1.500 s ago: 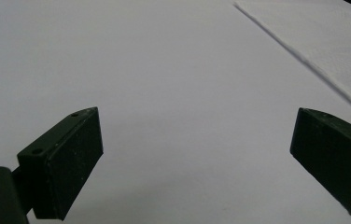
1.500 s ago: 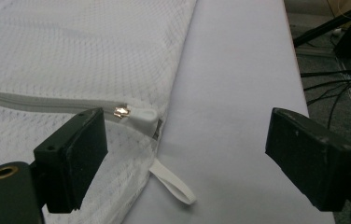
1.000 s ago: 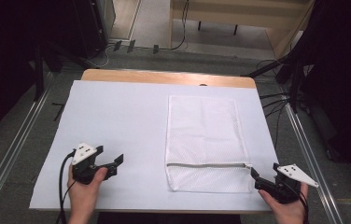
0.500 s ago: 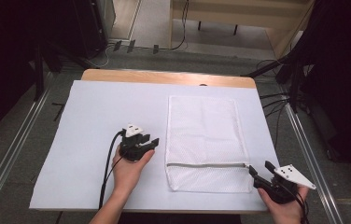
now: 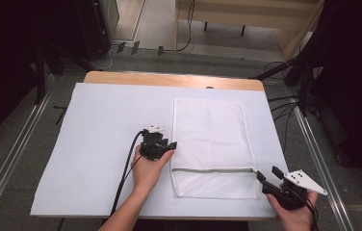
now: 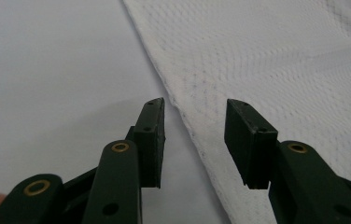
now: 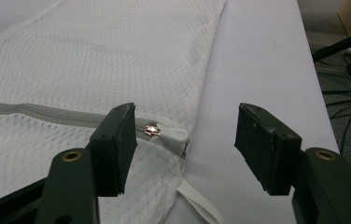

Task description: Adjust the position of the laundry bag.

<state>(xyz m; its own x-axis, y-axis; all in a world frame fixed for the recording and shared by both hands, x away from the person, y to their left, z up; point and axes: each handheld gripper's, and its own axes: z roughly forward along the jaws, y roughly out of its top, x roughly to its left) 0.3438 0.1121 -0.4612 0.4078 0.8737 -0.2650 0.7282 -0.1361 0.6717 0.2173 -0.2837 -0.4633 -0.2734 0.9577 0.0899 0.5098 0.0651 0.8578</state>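
While the white mesh laundry bag (image 5: 212, 147) lies flat on the white sheet (image 5: 102, 125) that covers the bench (image 5: 169, 79), both grippers sit at its near end, one on each side. The bag rests right of the sheet's middle, its long sides running away from the person, and a grey zipper (image 5: 213, 169) crosses it near the near edge.

The left gripper (image 5: 169, 146) is held just beside the bag's left edge, a little beyond the zipper line, with its black cable (image 5: 123, 175) trailing back along the forearm. Its jaws have just been closing and now stand part spread; in the left gripper view (image 6: 194, 140) the bag's edge runs between them, one jaw over the bare sheet and the other over the mesh, and the pads do not press on the cloth.

The right gripper (image 5: 265, 174) sits at the bag's near right corner, by the end of the zipper, with the grey three-cornered plate (image 5: 303, 181) on top. Its jaws have also just been closing and remain spread. In the right gripper view (image 7: 185, 140) the zipper pull (image 7: 171, 135) lies between them, close to one jaw, and a white loop of tape (image 7: 197, 196) pokes out from the corner below it. Neither jaw grips the pull or the mesh.
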